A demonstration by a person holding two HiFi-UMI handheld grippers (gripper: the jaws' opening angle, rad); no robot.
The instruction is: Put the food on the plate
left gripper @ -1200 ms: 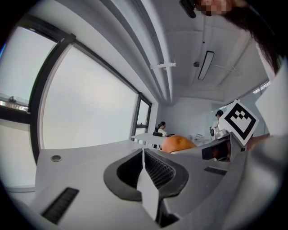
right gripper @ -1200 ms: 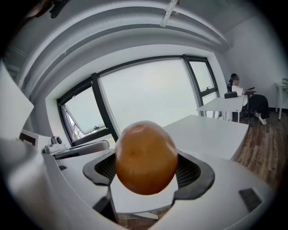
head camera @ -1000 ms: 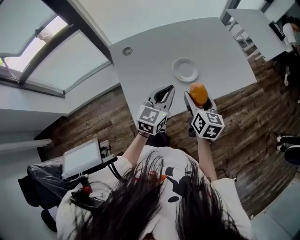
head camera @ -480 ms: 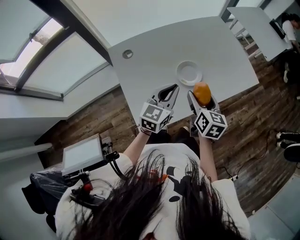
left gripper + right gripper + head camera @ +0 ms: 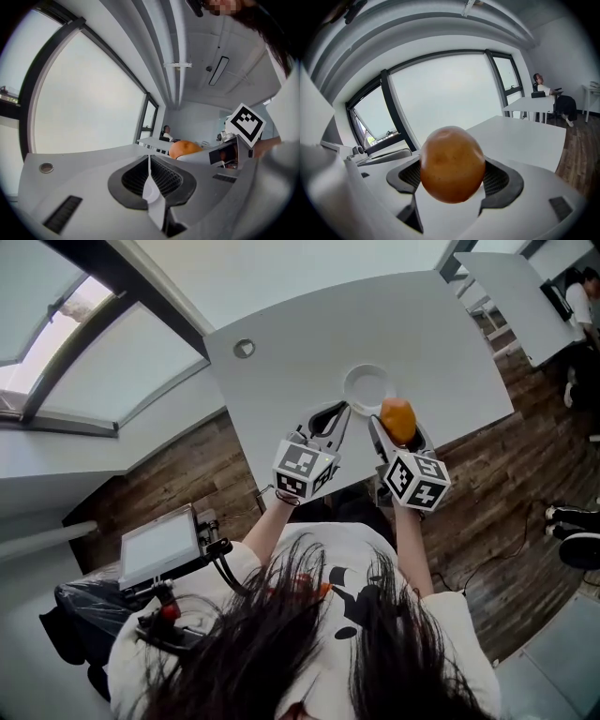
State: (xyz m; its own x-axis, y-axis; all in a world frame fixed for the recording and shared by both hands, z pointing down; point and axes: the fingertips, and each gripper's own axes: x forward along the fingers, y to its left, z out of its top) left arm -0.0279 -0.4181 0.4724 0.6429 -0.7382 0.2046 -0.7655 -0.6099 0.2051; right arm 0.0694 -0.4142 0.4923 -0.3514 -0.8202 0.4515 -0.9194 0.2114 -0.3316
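A round orange-brown piece of food sits between the jaws of my right gripper, which is shut on it. In the right gripper view the food fills the gap between the pads. The small white plate lies empty on the white table, and the food hangs at its near right rim. My left gripper is beside the plate's near left edge, shut and empty. The left gripper view shows its pads meeting, with the food to its right.
A round grommet hole sits in the table at the far left. A second white table stands at the top right, with a person seated beyond it. A tablet on a stand is on the wooden floor at the left.
Both grippers have moved forward over the table edge. The food, still held, has come from short of the plate to its near right rim.
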